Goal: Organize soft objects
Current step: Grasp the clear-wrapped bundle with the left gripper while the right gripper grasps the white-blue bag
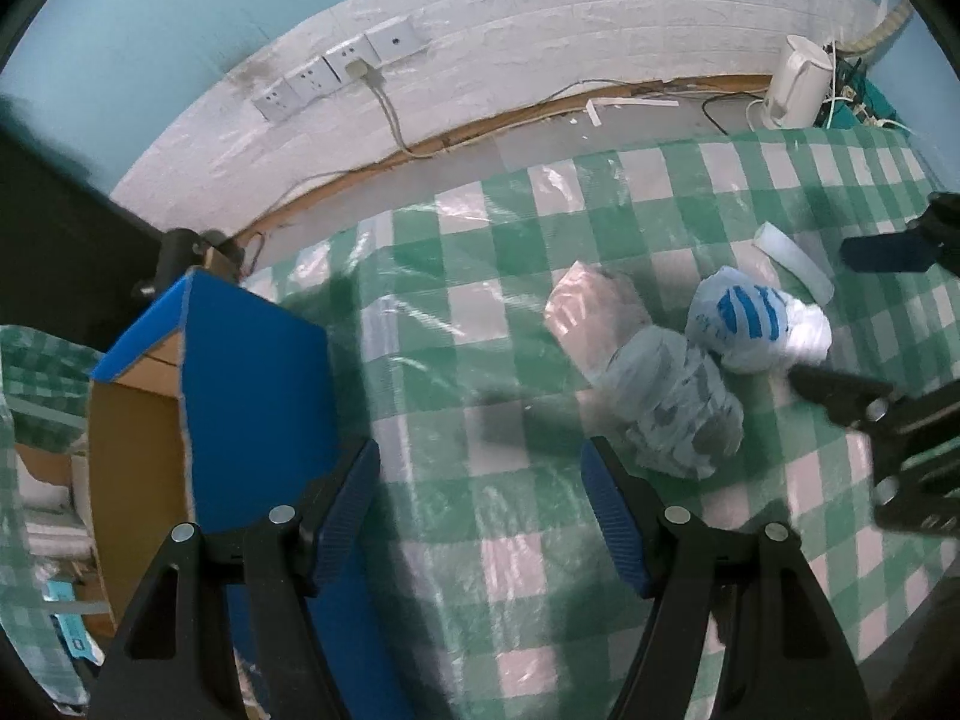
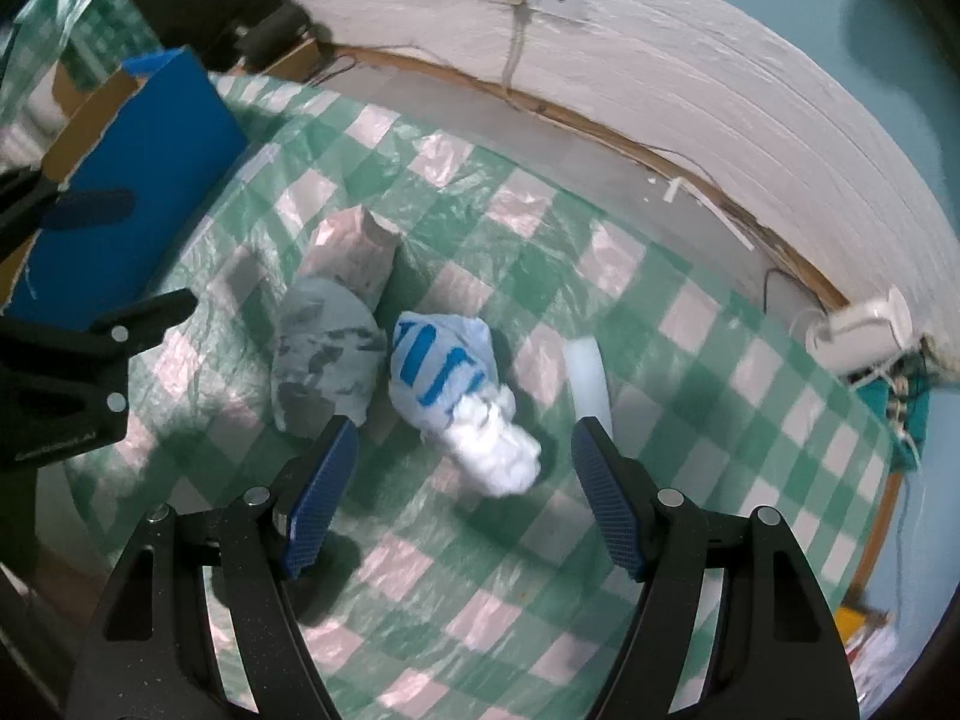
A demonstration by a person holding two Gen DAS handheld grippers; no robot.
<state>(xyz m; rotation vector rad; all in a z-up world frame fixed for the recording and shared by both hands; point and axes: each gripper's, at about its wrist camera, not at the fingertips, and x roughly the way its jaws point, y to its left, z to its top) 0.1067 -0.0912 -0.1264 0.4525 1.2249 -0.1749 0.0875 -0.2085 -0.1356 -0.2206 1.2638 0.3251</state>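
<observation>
Three soft bundles lie on the green checked cloth. A white bundle with blue stripes, a grey patterned bundle and a pinkish one lie close together. My left gripper is open and empty above the cloth, left of the grey bundle. My right gripper is open and empty, its fingers on either side of the white bundle's near end, just above it. Each gripper also shows in the other's view, the left one and the right one.
A blue cardboard box stands open at the cloth's left edge. A white strip lies right of the bundles. A white kettle and wall sockets are behind, with cables along the wall.
</observation>
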